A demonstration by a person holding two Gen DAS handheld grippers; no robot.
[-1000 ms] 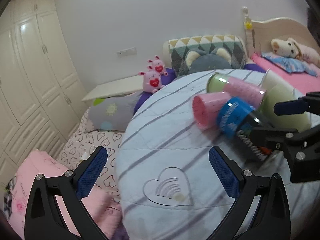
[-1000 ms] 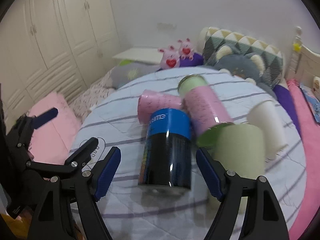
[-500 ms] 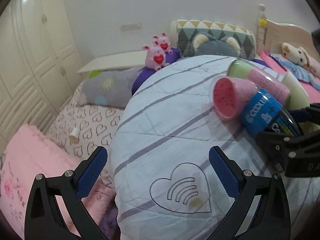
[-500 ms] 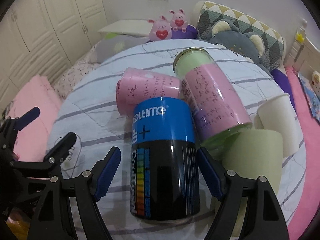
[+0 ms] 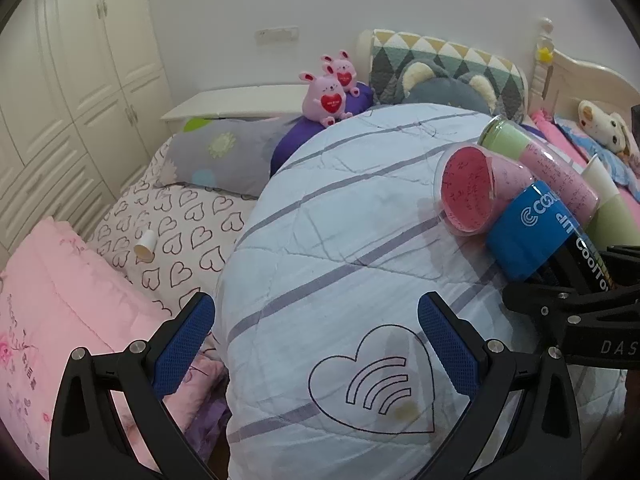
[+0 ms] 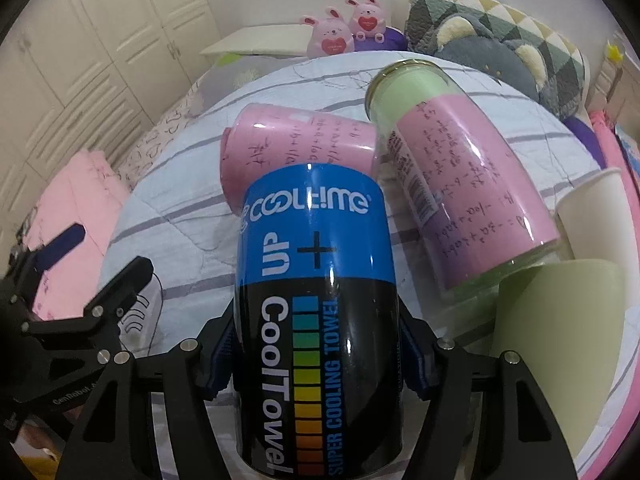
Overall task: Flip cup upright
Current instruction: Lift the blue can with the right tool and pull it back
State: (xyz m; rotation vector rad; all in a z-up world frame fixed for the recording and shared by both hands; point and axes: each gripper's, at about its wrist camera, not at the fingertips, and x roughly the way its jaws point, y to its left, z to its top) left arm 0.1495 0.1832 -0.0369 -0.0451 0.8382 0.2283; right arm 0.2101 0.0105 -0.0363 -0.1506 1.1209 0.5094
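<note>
The blue-and-black cup (image 6: 316, 320) lies on its side on the striped quilt (image 5: 340, 240), long axis running toward 12 o'clock from the right hand-held gripper (image 6: 320, 364), clamped around its black half; the left hand-held gripper (image 5: 316, 344) hangs apart, empty, at its 9 o'clock.

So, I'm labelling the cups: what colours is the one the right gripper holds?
Blue top band over black on the CoolTime cup; clearest in the right wrist view.

A home bedroom. A bed fills most of the frame, covered by a pale blue striped quilt (image 5: 340, 240), with a heart-print sheet (image 5: 180, 232) and pink blanket (image 5: 52, 300) at lower left. Cream wardrobe doors (image 5: 80, 80) stand at upper left. Pink plush bunnies (image 5: 326, 94), pillows (image 5: 228, 152) and a cream headboard (image 5: 576, 72) line the top.
</note>
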